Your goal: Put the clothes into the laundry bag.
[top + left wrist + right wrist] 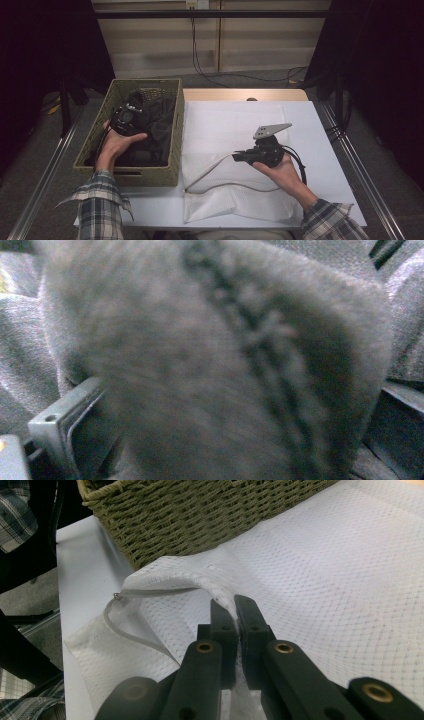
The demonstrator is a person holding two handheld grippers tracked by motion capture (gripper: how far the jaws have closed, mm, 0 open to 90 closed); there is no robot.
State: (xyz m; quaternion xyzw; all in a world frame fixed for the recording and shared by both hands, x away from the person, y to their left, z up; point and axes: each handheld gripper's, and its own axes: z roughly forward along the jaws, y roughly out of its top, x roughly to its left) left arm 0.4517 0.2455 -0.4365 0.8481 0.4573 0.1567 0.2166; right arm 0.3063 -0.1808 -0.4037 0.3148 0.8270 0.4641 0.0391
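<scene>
high view: left gripper [126, 116], in the basket [176, 145] at centre left, sinks into dark clothing [157, 125], jaws hidden. left gripper view: blurred grey knit [210, 365] between wide jaws; grip unclear. right gripper view: right gripper [235, 611] pinches the white mesh bag [350, 580] rim.

Dim room w/ grey floor [45, 165], pale wall panels [150, 45], white table [155, 207] on metal rails [367, 185].

Black cables [200, 65] trail over the floor beyond the table (near the far wall).
</scene>
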